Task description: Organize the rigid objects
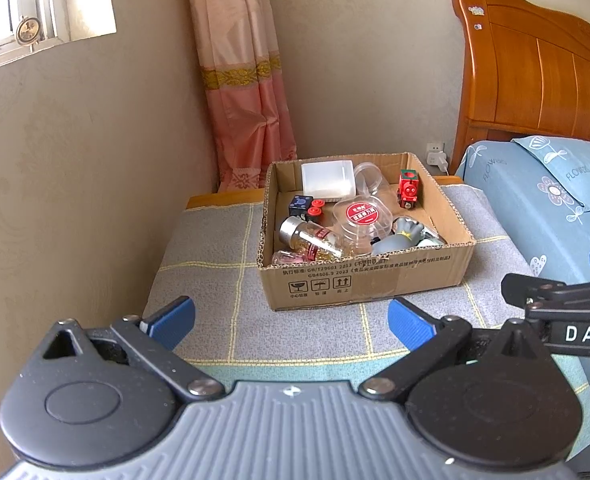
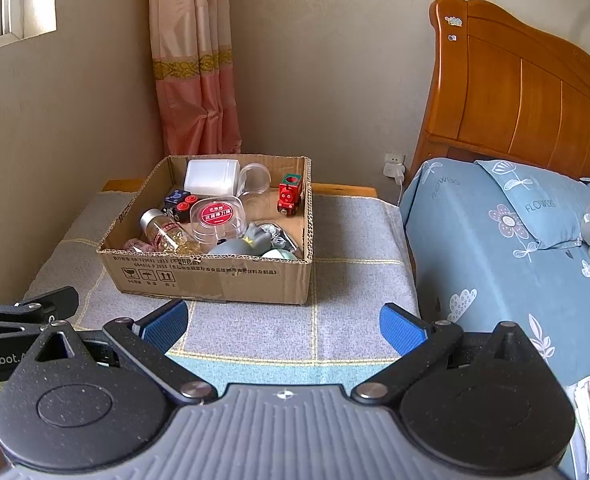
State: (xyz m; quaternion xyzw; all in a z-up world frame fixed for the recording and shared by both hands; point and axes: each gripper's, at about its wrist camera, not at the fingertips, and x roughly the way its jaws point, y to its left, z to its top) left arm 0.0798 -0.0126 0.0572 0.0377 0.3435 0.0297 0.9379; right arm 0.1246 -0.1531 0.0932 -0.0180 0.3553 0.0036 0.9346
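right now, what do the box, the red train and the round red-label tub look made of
Box: brown corrugated cardboard, matte; fluted cut edges show along the rim.
Red train: glossy red paint, probably over wood or plastic; I can't tell which.
Round tub: clear, shiny plastic, see-through walls, red label on the lid.

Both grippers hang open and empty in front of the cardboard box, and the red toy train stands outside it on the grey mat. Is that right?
Not quite. The red toy train stands inside the cardboard box, near its far right corner, as the right wrist view shows. The rest holds: the left gripper and right gripper are open and empty.
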